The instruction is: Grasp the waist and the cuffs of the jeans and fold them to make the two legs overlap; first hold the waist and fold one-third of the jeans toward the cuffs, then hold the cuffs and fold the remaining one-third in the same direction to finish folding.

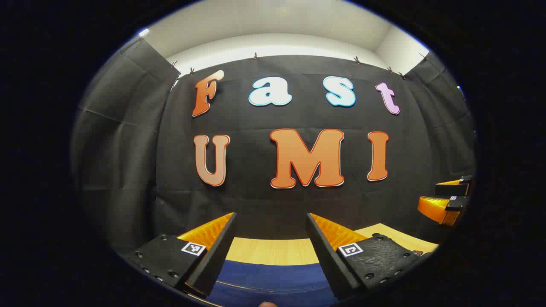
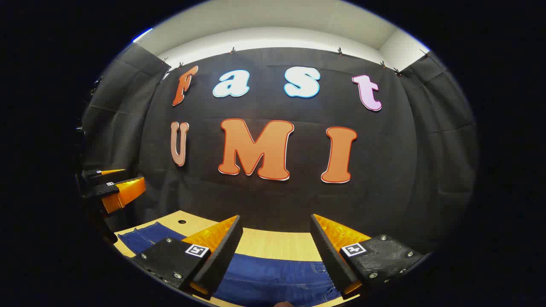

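Blue jeans (image 2: 264, 277) lying flat on the wooden table (image 2: 277, 243), below and between both claws, with a bare strip of tabletop beyond the far hem. Left gripper (image 1: 271, 221) and right gripper (image 2: 276, 224) hovering above, fingers spread wide apart, holding nothing. Small square markers (image 2: 197, 250) on the fingers, unreadable.

Black cloth (image 1: 273, 204) hangs clipped along its top edge across the back and both sides of the booth. Above it runs a pale wall (image 2: 273, 36). A light wooden desk (image 2: 277, 245) meets the cloth's foot.
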